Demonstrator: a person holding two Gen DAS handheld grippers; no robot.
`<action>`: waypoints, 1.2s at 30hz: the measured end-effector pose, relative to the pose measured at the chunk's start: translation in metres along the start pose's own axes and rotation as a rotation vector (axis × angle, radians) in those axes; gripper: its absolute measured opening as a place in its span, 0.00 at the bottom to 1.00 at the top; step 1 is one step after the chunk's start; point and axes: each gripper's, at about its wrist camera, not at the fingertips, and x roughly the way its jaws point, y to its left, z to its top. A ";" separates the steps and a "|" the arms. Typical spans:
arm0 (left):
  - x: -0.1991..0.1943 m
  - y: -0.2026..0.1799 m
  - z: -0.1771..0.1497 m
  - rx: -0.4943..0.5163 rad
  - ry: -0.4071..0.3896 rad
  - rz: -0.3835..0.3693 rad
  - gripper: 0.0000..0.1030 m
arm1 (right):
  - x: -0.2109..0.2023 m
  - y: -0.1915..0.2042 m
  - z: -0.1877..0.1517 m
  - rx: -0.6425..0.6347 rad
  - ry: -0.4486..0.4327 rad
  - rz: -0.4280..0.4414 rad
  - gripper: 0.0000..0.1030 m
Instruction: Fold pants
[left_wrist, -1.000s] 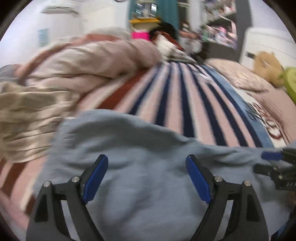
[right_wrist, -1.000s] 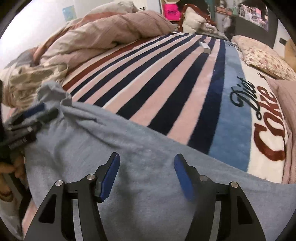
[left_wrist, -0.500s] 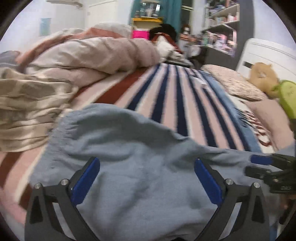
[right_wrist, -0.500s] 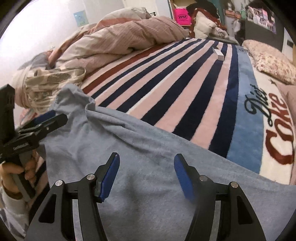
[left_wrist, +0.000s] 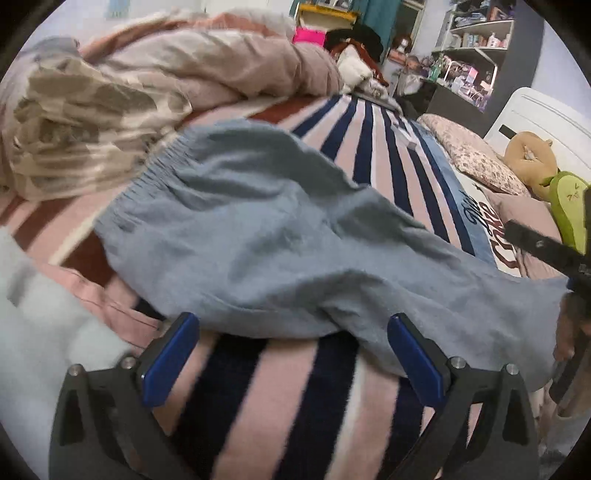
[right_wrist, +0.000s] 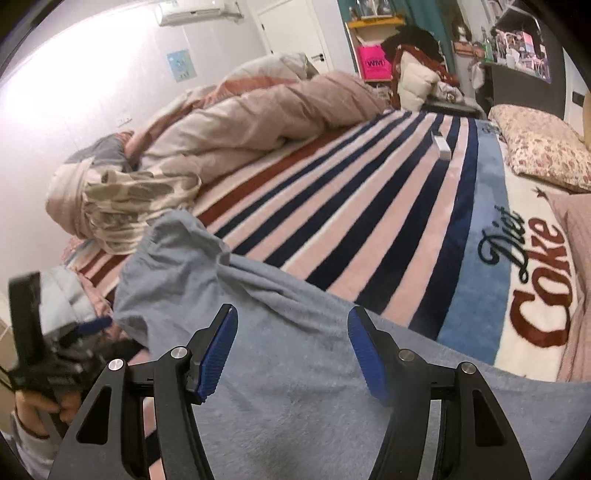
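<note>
Your pale blue pants (left_wrist: 280, 236) lie spread and rumpled across the near edge of the bed, on the striped blanket (right_wrist: 369, 206), with the elastic waistband (left_wrist: 147, 173) up against the heaped bedding toward the left side. Both tools are empty: the left gripper (left_wrist: 291, 354) stands wide open just short of the cloth's near edge, and the right gripper (right_wrist: 291, 350) is equally spread, hovering over a flat stretch of fabric. By the look of it you are between grasps — laying out is done, no fold yet made.

Next you will likely need each pair of fingers to close on an edge or corner of the cloth, not its middle, so that one half can be carried over the other; smooth the ridges first, or they get trapped in the fold.

The blanket is plush and will drag on the fabric. Around it — a bunched duvet (right_wrist: 258, 114), a floral pillow (right_wrist: 543, 147) at the far right corner, cluttered shelves (left_wrist: 476, 40) beyond.
</note>
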 end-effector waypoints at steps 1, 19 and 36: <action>0.006 0.002 0.003 -0.023 0.022 0.010 0.98 | -0.005 0.001 0.001 0.002 -0.012 0.011 0.57; 0.033 0.020 0.002 -0.371 0.086 0.016 0.99 | -0.057 0.006 0.014 0.007 -0.143 0.101 0.61; 0.006 0.050 0.104 -0.330 -0.289 0.087 0.09 | -0.044 0.015 0.010 -0.020 -0.112 0.108 0.62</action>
